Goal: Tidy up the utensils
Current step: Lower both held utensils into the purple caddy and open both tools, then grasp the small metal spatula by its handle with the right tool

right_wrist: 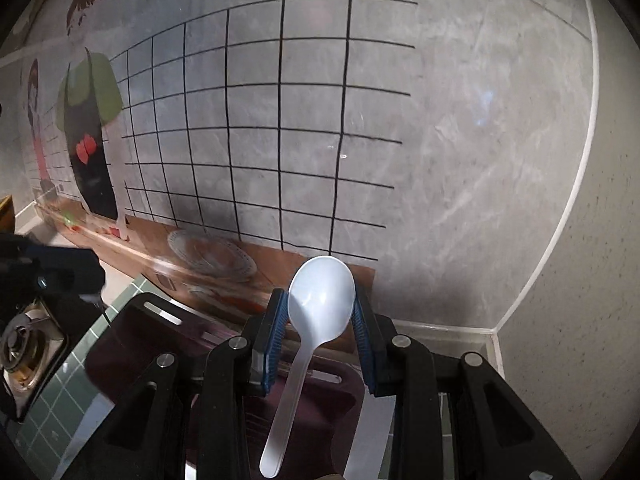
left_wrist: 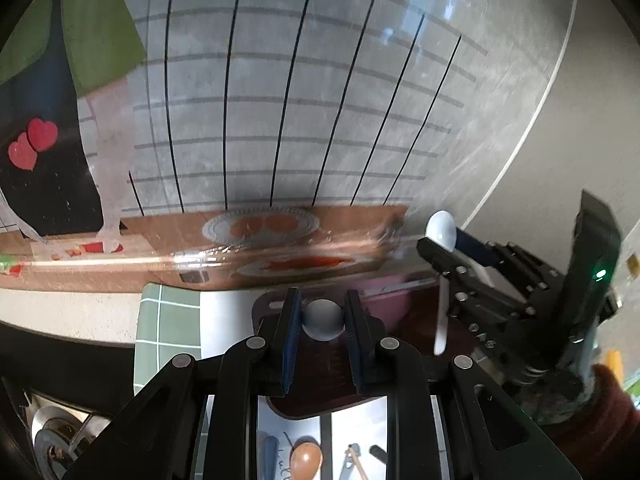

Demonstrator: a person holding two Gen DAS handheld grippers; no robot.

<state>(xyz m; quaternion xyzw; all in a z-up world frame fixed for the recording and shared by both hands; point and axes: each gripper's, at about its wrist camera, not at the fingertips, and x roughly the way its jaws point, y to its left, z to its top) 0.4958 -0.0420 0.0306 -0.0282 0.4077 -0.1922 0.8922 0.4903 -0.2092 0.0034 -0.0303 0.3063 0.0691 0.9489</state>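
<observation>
The left claw [left_wrist: 322, 322] clamps a grey spoon [left_wrist: 323, 319]; at right, the right claw [left_wrist: 448, 256] holds a white spoon [left_wrist: 441, 236] (bowl up) above a dark tray [left_wrist: 416, 320].

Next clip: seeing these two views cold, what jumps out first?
The white plastic spoon clamped by its bowl in the right gripper, handle hanging down over a dark tray. Next, the left gripper closed on a rounded grey-white piece. Behind both, the black-lined grid on the grey wall.

A home kitchen — gas burner [right_wrist: 16, 344], tiled wall [right_wrist: 280, 120], worktop [left_wrist: 60, 312].
</observation>
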